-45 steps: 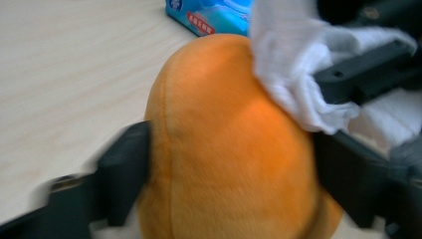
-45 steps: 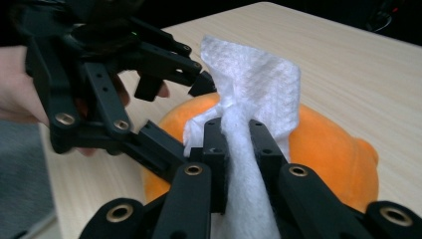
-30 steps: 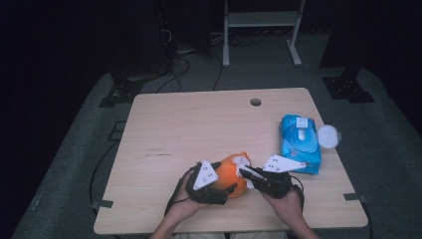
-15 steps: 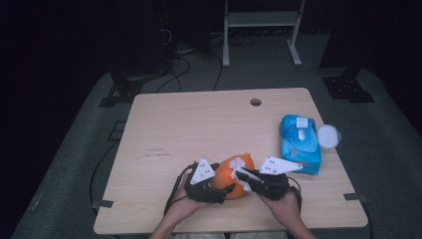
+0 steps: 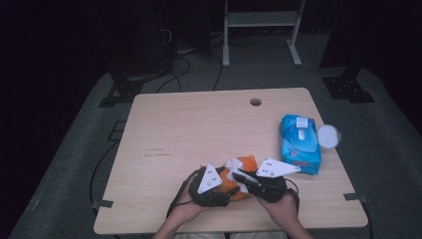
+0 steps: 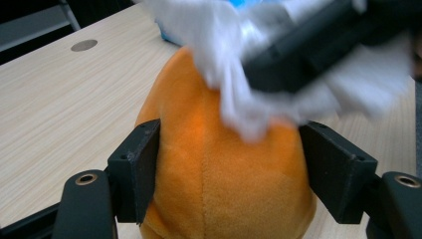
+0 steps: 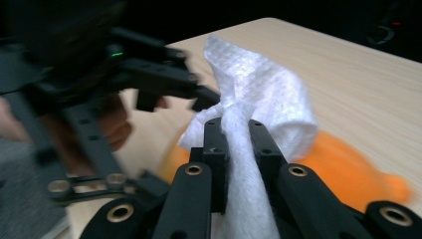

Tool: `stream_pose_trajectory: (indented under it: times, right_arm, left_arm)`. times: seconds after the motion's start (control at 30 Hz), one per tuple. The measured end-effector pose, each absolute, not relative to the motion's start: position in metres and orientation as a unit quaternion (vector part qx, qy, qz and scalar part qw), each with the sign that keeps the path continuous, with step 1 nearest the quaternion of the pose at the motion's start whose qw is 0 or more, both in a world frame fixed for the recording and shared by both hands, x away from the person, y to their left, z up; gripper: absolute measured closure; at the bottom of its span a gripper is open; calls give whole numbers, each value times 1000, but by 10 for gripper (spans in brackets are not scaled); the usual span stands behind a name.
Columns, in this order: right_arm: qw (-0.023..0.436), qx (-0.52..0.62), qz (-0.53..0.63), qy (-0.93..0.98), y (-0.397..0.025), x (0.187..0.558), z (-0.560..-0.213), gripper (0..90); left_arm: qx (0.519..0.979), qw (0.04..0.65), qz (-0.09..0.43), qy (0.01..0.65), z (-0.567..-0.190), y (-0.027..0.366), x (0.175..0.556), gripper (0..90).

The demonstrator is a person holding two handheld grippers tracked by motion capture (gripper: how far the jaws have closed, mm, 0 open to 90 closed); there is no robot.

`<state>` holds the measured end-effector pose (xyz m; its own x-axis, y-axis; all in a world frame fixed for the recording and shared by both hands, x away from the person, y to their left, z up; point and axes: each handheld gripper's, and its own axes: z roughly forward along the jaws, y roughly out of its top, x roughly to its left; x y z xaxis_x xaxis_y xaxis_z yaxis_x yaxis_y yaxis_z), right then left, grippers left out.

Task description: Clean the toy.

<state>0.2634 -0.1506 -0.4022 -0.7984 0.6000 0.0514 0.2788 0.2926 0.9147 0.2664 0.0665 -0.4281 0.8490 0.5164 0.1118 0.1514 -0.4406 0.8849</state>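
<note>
An orange plush toy [image 5: 240, 185] sits near the table's front edge. My left gripper [image 5: 225, 187] is shut on it, and in the left gripper view the jaws press both sides of the plush toy [image 6: 219, 174]. My right gripper [image 5: 240, 175] is shut on a white wipe [image 5: 233, 165] that lies on top of the toy. In the right gripper view the wipe [image 7: 259, 94] bunches up from between the jaws, with the plush toy [image 7: 343, 169] beneath it. The wipe [image 6: 234, 50] and right gripper [image 6: 318, 45] look blurred in the left gripper view.
A blue pack of wipes [image 5: 300, 144] lies at the right side of the wooden table [image 5: 189, 129], its round white lid [image 5: 328, 135] open past the edge. A cable hole [image 5: 256, 102] sits near the far edge. The person's hands [image 5: 278, 206] come in at the front.
Both grippers and the plush toy have shifted slightly toward the front edge. The right gripper has slid the wipe leftward over the toy's top.
</note>
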Motion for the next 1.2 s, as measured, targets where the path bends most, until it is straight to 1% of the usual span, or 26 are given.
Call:
stream_pose_trajectory:
  times: [0.1,0.43,0.5,0.7,0.8,0.83,0.9,0.97,1.0,1.07,1.13,1.17,1.2]
  right_arm:
    - [152,300,528,780,-162,268,-403,807]
    - [159,289,523,786,-156,266,-403,801]
    - [165,284,517,790,-154,265,-403,792]
    - [155,282,519,792,-151,266,-406,733]
    - [157,281,518,792,-150,266,-407,735]
    - [161,285,514,793,-149,266,-408,766]
    - [163,284,512,794,-148,266,-408,774]
    - [162,281,511,796,-147,266,-409,792]
    - [162,281,511,796,-147,266,-409,792]
    - [164,278,512,796,-146,265,-408,795]
    - [159,282,514,794,-147,265,-408,796]
    - [160,281,515,793,-147,265,-408,798]
    - [160,281,515,793,-147,265,-408,798]
  left_arm:
    - [829,490,186,196,-429,66,265,285]
    - [834,486,186,185,-431,67,265,290]
    - [835,485,185,183,-431,66,265,291]
    - [840,478,188,175,-432,65,263,296]
    - [841,478,186,174,-433,66,264,296]
    - [840,479,185,174,-433,66,264,294]
    - [841,478,181,177,-434,66,264,287]
    - [841,479,173,184,-432,67,265,220]
    - [839,481,166,193,-430,68,267,220]
    - [828,495,152,213,-426,69,270,171]
    - [825,499,150,219,-426,70,271,171]
    - [829,492,160,212,-428,70,269,216]
    - [829,492,160,212,-428,70,269,233]
